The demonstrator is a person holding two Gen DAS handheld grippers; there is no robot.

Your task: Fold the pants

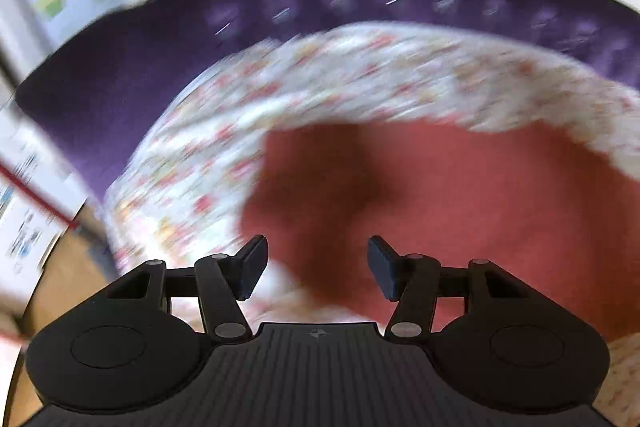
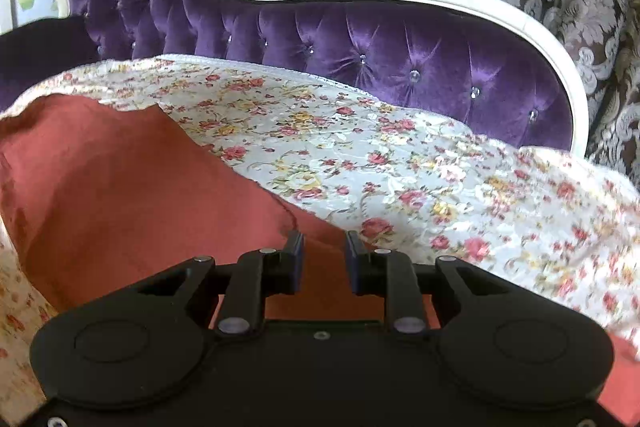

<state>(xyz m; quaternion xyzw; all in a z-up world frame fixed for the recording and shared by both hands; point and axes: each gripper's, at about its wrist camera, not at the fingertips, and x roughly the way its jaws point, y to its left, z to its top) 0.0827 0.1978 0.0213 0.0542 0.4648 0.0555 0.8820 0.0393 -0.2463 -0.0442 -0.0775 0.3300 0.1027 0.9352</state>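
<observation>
Pants (image 2: 132, 187) of rust-red cloth lie on the floral cover (image 2: 360, 155) of a purple tufted sofa (image 2: 360, 43), long axis slanting from upper left to lower right. Left gripper (image 1: 316, 263) hangs unclenched above them; right gripper (image 2: 322, 259) stands parted, cloth beneath, nothing clasped.

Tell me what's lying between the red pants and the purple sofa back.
The floral cover spreads between the red pants and the purple sofa back, clearest in the right wrist view.

Left gripper (image 1: 316, 263), jaws apart and empty, hangs over red pants (image 1: 460, 195) on floral cover (image 1: 192, 155).
</observation>
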